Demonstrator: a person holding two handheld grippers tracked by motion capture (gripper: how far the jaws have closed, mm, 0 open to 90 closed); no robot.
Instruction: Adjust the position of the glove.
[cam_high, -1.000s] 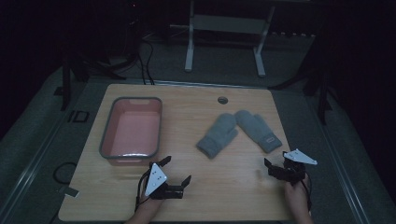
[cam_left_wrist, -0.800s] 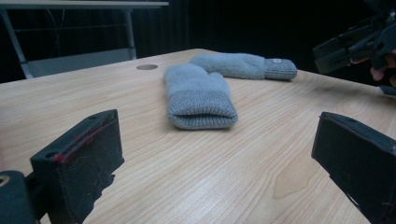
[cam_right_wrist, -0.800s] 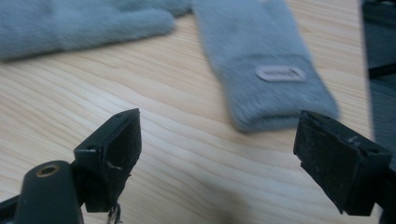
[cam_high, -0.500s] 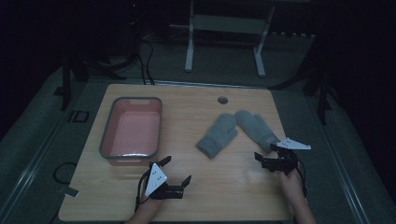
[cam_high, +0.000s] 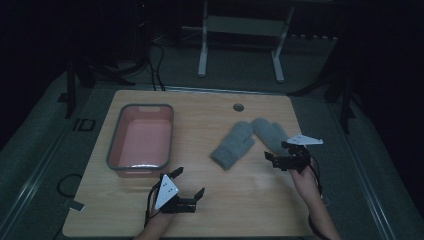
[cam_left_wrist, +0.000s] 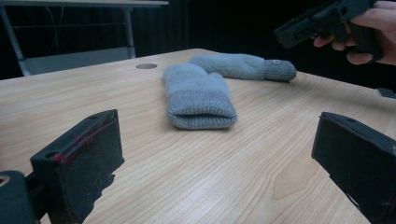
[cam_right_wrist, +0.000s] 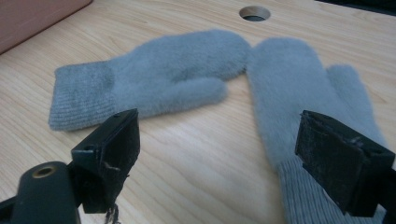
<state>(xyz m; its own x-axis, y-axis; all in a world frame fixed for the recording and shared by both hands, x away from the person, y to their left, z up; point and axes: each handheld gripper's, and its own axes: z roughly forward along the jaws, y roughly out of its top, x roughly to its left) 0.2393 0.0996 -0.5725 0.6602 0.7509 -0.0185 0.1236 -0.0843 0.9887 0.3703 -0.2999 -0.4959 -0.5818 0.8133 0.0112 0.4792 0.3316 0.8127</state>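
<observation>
Nearest the table's front edge, the left gripper rests low over the light wooden tabletop, its 2 black jaws spread wide with nothing between them; in the left gripper view they frame bare wood at the bottom corners. Further up and to the right, the right gripper hangs over the table with its jaws likewise wide apart and empty, held in the person's right hand. In the right gripper view its jaws stand on either side of the ribbed cuff end of the right-hand fuzzy grey knitted mitten, just short of it, not touching.

Beyond that gripper lie the 2 mittens, flat on the wood. The left-hand fuzzy grey knitted mitten points its cuff toward the front-left, and the other slants toward the front-right, their rounded tips touching at the far end so they form an upside-down V.

Well apart to the left sits a pink rectangular plastic bin with a grey rim. Farther back, a round cable hole is set in the tabletop near the far edge.
</observation>
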